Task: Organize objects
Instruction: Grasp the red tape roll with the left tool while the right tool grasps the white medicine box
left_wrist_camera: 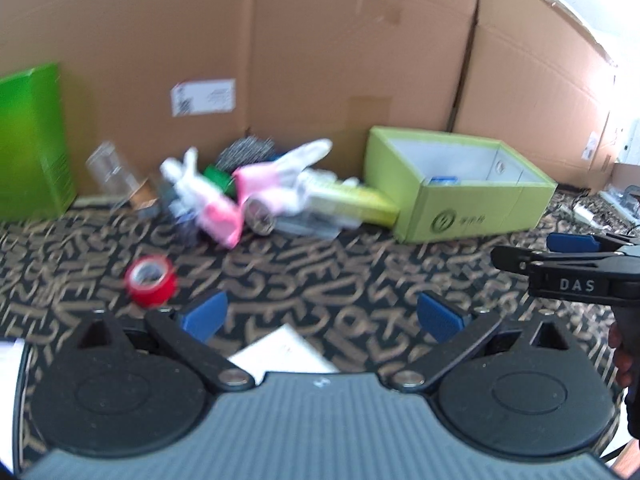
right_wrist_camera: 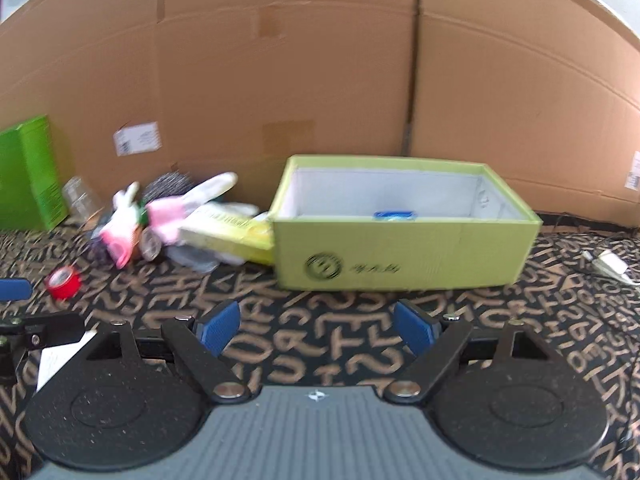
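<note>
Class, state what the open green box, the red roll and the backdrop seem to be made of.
Open green box: matte cardboard, seemingly; thin folded walls, pale lining. Red roll: probably glossy plastic tape; shiny, wound around a hollow core. Backdrop: plain brown corrugated cardboard; creases, seams.

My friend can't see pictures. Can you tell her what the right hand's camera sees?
An open light-green box sits on a letter-patterned carpet, something blue inside. The right gripper is open and empty in front of it. Left lie a pile with pink-and-white gloves and a red tape roll.
</note>
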`<state>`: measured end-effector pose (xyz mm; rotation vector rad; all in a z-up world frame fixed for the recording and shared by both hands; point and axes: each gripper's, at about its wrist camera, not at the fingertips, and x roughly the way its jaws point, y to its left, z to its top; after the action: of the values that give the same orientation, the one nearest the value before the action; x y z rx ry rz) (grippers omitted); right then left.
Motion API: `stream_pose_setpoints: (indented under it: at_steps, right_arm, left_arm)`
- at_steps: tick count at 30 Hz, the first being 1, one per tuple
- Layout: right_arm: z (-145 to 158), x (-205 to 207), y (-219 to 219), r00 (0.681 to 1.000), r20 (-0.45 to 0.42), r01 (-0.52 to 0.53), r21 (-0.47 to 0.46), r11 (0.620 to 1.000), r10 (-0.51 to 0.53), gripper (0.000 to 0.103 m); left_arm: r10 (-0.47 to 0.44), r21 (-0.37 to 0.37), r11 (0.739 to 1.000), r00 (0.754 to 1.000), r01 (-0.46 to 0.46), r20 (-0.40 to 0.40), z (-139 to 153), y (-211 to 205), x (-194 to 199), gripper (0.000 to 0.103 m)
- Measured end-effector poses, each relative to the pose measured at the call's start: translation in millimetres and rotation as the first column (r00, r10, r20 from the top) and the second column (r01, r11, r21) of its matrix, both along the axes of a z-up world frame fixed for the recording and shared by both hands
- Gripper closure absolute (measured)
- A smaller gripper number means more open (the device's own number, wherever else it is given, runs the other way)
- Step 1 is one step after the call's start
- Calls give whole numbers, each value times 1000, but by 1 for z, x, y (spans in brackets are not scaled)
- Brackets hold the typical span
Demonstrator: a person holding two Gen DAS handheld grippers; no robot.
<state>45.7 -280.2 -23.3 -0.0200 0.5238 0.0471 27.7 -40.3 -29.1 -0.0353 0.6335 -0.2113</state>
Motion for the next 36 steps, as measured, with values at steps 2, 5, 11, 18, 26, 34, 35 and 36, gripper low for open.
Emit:
stream_pose_setpoints:
  at_steps: [2,5,11,18,26,34,35,36]
  right_arm:
    - [-8,-8,11,999,-7,-47,-8,999,47,16]
    - [-21,-19,30,988,-36,-147,1,989,147,16]
    - [-30,-32,75,934,-77,-346,42,937,348,16]
    - [-43,-26,130,878,-116,-468,-4,884,464,16]
    - [-53,-10,123,937,-113,-337,-48,940,330,34]
    - [-55,-8,77,970,-123,-211,4,978,210,33]
    - [-56,-9,76,970,-122,-209,9,978,209,33]
    - [-56,-8,74,971,-121,-207,9,978,206,33]
  left_arm:
    - [17,2,1000,1000,-17,-20,-6,13,-7,0]
    - [58,12,998,998,-57,-35,-13,30,-14,0]
    - [128,1,992,989,-129,-73,-20,57,-6,0]
    - [184,-6,983,980,-185,-73,-21,79,11,0]
    - [246,43,969,964,-243,-101,-36,85,74,0]
    - [321,62,947,936,-315,-142,-57,92,121,13]
    - [319,76,947,939,-311,-129,-57,91,122,17]
    - [308,90,950,944,-299,-122,-57,89,121,28]
